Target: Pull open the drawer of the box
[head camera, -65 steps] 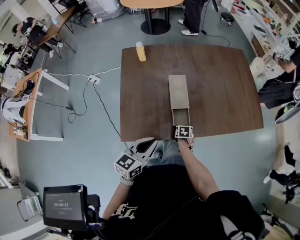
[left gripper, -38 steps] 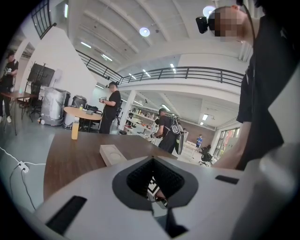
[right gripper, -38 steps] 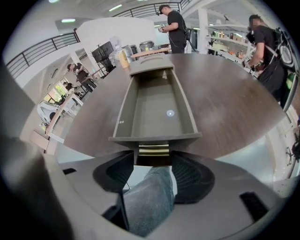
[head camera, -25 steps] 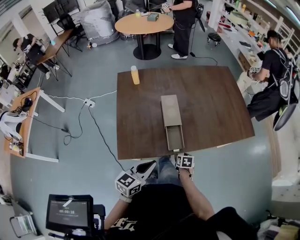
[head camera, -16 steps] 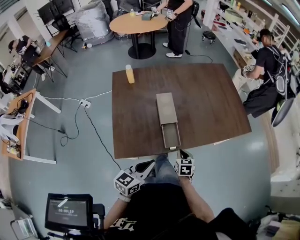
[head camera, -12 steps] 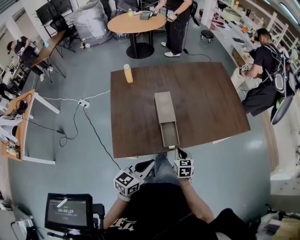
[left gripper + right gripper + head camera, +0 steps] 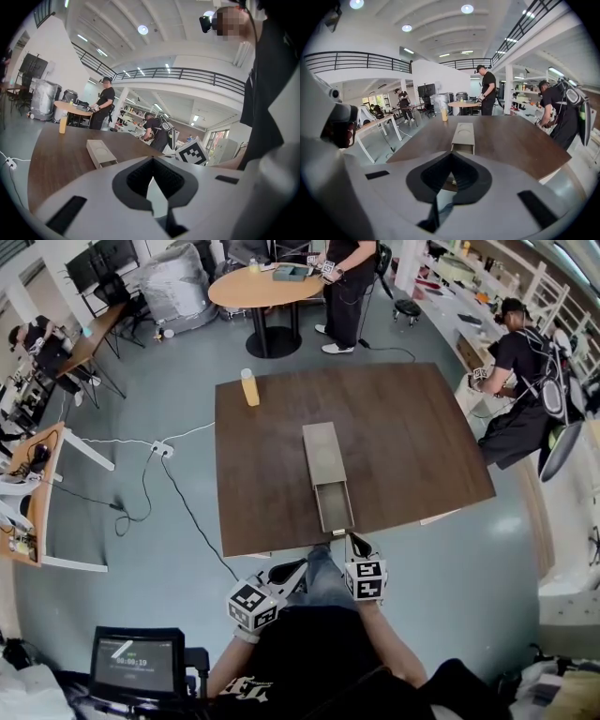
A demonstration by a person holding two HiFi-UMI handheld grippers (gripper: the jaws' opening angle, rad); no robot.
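Sitting just ahead of shut, empty right tongs (image 7: 356, 542) (left tongs (image 7: 289, 571) shut too), drawer (image 7: 335, 508) looks light, stiff; grip its front lip.

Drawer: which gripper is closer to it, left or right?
Right. The right gripper sits just off the front of the open drawer; the left gripper hangs farther back, off to the left.

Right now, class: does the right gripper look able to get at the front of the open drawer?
Probably yes. The right gripper hangs just off the table's near edge, pointing at the drawer front, with nothing between them. Its fingers are shut, so they would have to open first.
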